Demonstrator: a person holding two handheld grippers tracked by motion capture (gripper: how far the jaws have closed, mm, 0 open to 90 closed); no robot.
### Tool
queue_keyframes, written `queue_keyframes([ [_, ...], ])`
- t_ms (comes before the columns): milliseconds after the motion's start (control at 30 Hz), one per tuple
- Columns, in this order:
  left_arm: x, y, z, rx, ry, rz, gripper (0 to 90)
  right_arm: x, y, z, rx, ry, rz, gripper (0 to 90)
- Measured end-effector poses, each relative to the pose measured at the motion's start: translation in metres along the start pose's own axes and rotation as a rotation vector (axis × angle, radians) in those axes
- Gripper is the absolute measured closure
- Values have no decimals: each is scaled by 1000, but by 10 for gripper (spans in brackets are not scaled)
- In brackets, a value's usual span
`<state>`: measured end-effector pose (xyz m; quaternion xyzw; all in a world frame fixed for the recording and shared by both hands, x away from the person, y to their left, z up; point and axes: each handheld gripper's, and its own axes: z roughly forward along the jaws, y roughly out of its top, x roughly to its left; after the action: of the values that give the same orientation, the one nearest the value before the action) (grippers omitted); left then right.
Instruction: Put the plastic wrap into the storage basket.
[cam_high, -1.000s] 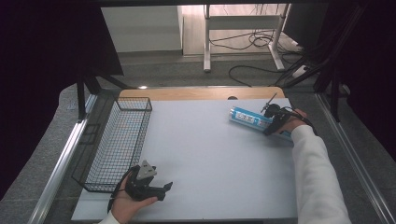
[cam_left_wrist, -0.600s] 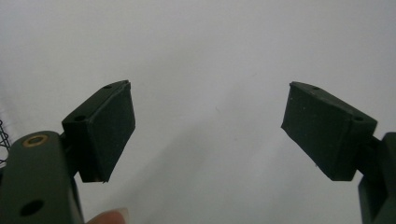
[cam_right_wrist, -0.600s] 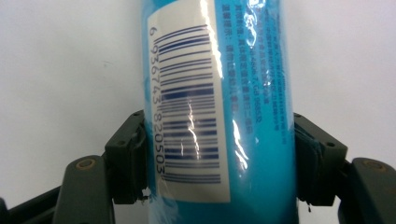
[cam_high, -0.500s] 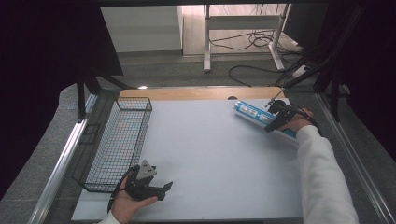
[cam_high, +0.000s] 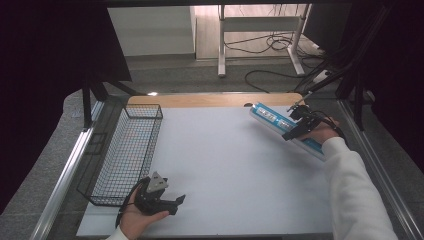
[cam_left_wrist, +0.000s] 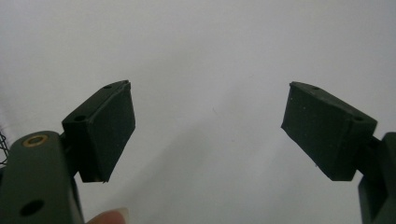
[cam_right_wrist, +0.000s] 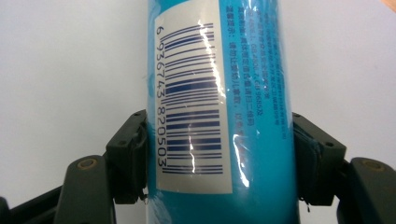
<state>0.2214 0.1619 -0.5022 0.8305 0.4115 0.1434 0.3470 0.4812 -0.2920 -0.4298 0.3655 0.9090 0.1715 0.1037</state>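
The right tongs (cam_high: 295, 131) pinch a blue tube (cam_high: 280, 124) across its middle, barcode up, near the worktop's (cam_high: 225, 150) far right corner; a mid-body grip keeps it balanced for carrying. Their jaws have just been closing on it, and the tube now sits tilted and higher than a second ago. The left tongs (cam_high: 172, 202) rest spread and empty at the near edge beside the basket (cam_high: 127, 150).
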Motion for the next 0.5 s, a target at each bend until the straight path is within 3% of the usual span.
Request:
queue_keyframes([
  [200,0,0,1,1,-1,-2,171,15,2,-9,-35,22,42,322],
  [300,0,0,1,-2,-1,-8,171,30,3,-14,-59,55,53,322],
  [500,0,0,2,-2,-3,-12,171,45,5,-17,-83,80,61,322],
])
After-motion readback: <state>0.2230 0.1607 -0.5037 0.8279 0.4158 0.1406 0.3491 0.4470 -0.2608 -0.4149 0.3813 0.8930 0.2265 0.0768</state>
